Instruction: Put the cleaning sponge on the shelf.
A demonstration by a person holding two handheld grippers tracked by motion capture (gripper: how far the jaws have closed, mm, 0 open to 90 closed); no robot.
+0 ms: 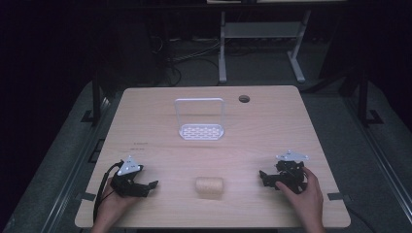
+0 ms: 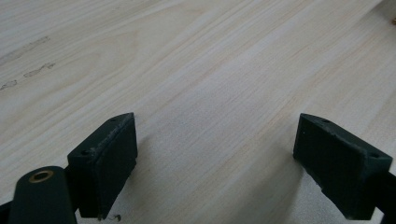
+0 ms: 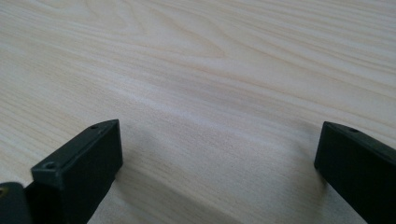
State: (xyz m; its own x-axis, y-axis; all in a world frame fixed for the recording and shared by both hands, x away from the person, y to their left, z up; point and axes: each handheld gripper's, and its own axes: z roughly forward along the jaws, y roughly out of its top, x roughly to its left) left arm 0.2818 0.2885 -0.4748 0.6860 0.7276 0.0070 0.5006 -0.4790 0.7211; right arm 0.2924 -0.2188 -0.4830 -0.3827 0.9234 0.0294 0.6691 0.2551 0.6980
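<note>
A pale tan roll-shaped object [image 1: 209, 186] lies on its side near the front middle of the wooden table [image 1: 160, 155]. My left gripper [image 1: 151, 187] rests on the table left of it, held by a hand, pointing right toward it. Its jaws stand wide apart [image 2: 215, 158] over bare wood. My right gripper [image 1: 263, 178] rests on the table to the roll's right, pointing left. Its jaws are also wide apart [image 3: 217, 163] with nothing between them. A white wire rack [image 1: 200, 119] stands upright behind the roll, past the table's middle.
A round cable hole [image 1: 244, 99] sits at the table's far right. A metal stand's legs [image 1: 222, 53] rise on the floor beyond the far edge. Faint marks [image 1: 141, 144] show on the wood to the left.
</note>
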